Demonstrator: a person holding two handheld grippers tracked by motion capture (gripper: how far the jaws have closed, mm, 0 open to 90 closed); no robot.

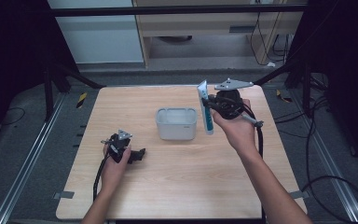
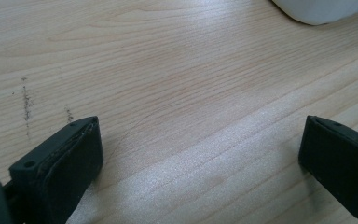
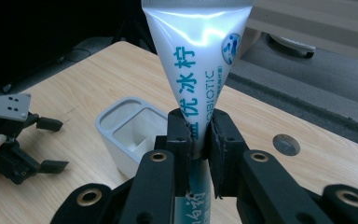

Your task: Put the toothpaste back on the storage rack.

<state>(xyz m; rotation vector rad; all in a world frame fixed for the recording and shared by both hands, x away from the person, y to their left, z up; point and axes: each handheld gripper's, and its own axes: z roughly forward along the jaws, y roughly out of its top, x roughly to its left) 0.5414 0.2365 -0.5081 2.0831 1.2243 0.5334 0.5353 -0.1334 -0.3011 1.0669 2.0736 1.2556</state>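
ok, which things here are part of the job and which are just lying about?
In the job:
- toothpaste tube, clamped in the right gripper
- white holder, open-topped, beside the tube

Not in play:
- left gripper, jaws open over bare table
- cables on the floor
- yellow-black tape marks

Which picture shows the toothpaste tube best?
The right gripper view: the toothpaste tube is close, its printing readable, pinched by the right gripper. The high view shows it small, beside the white holder. The left gripper view shows bare table.
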